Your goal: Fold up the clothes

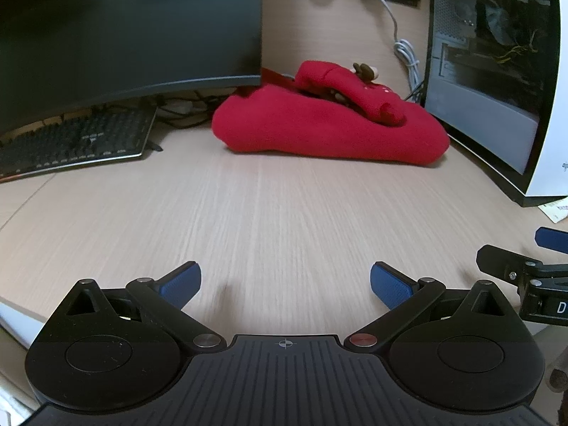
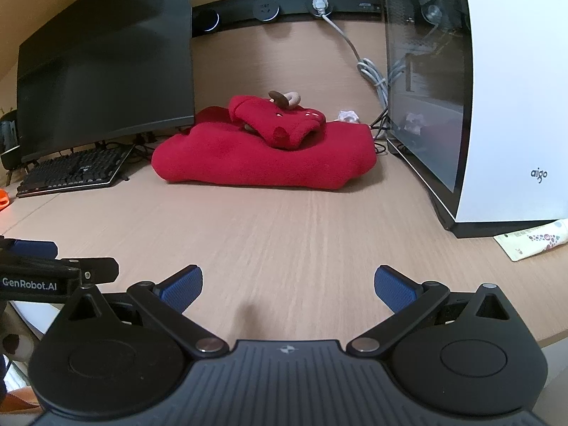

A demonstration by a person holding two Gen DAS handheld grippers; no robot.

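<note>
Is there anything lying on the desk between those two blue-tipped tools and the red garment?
No. Both wrist views show only bare wooden desk between the open left tool, the open right tool and the red garment.

Worktop (image 2: 284, 234), pale wood grain: folded red garment (image 2: 262, 159) at centre; keyboard (image 2: 74, 172) left; white computer case (image 2: 497, 106) right; paper slip (image 2: 532, 241) beside case.

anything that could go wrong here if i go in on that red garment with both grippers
1. The red garment lies bundled between the monitor and the white computer case; spreading it could knock either.
2. A grey cable and dark wires lie just behind the garment; a pull might snag them.
3. The keyboard sits close to the garment's left end and could get shoved. The left gripper and right gripper are both open, well short of it.
</note>
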